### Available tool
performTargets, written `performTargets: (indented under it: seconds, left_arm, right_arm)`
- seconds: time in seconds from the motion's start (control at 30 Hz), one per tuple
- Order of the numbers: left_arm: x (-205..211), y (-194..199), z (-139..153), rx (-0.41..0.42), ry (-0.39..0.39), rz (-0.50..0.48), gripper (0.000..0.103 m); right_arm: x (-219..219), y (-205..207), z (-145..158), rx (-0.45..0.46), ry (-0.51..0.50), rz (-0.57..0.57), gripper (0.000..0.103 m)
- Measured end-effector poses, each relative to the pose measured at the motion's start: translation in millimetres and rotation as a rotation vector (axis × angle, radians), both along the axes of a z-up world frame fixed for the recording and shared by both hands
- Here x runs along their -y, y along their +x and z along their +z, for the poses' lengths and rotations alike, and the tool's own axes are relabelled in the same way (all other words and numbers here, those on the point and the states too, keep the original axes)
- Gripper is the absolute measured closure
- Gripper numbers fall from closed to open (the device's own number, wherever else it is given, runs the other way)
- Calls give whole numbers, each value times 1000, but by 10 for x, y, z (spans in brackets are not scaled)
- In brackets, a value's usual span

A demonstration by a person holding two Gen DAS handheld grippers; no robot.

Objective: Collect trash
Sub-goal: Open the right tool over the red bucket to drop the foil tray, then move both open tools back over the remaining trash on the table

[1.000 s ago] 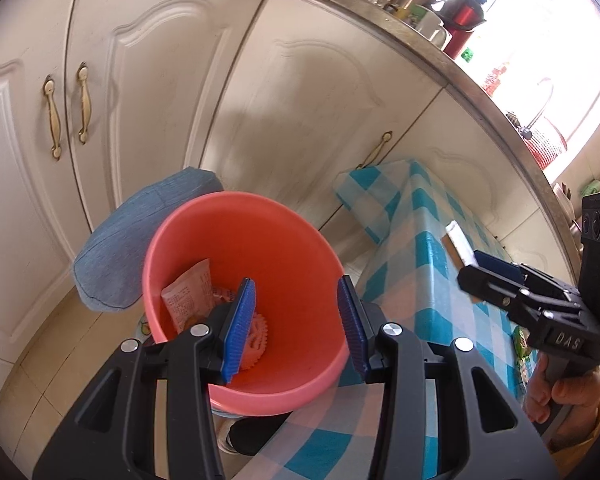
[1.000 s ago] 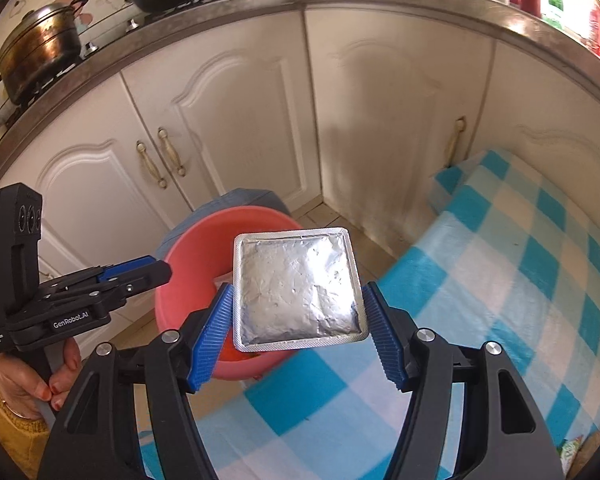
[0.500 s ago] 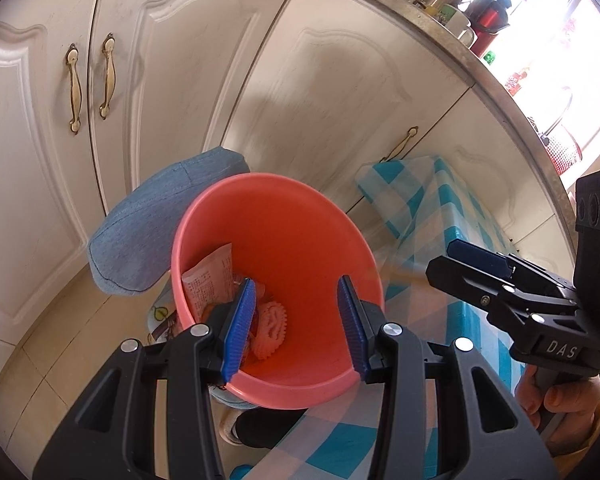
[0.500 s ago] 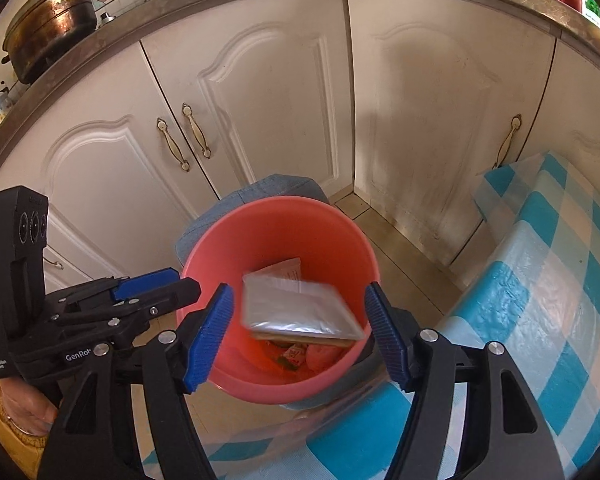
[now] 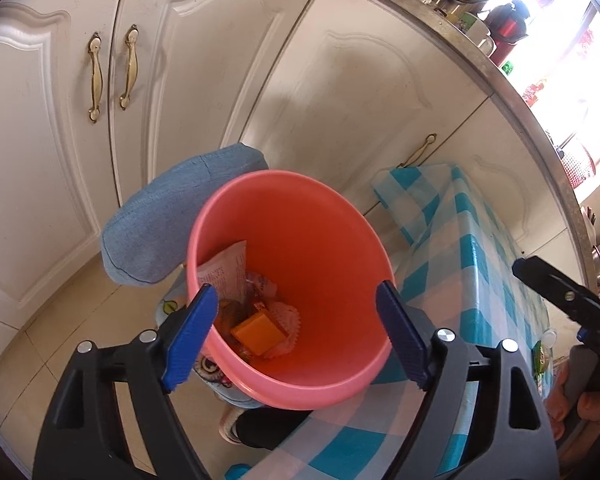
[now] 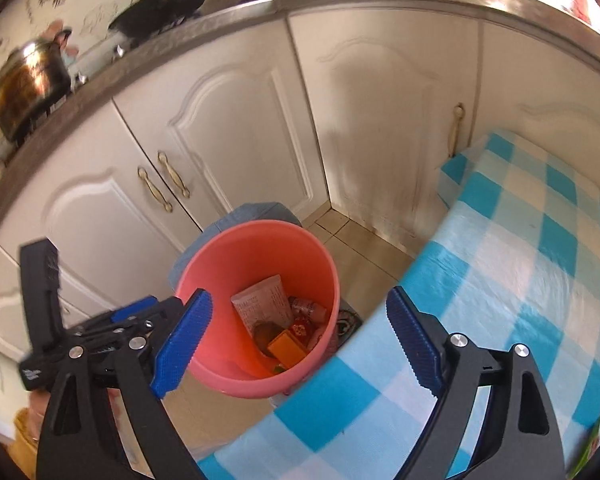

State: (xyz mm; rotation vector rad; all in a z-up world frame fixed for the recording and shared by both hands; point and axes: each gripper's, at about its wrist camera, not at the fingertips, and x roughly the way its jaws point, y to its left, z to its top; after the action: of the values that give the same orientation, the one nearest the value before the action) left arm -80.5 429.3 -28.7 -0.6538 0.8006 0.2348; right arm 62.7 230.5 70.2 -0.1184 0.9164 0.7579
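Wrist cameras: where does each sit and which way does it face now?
Left wrist: on the left gripper, jaws opening and empty, angled down into the round pink plastic bucket; the right gripper and its hand at right.
Right wrist: on the right gripper, jaws opening and empty, angled down at the bucket beside the blue checked tablecloth; left gripper at left.
Shared: bucket, tablecloth, white cabinets.

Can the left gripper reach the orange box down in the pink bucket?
Probably yes. The left gripper hangs right above the bucket, jaws opening with nothing between them, and the orange box lies on top of the other trash, uncovered. The bucket looks deep, though, so it would have to go well down inside.
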Motion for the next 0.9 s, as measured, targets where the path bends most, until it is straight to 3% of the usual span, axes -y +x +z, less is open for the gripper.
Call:
performTargets:
  seconds: [0.37, 0.9]
  left_arm:
    - [352, 74, 209, 25, 21, -87, 15]
    - [1013, 101, 481, 39, 51, -237, 13]
  right_arm:
    - [598, -268, 119, -22, 127, -117, 13]
    - [1544, -671, 117, 34, 200, -314, 12]
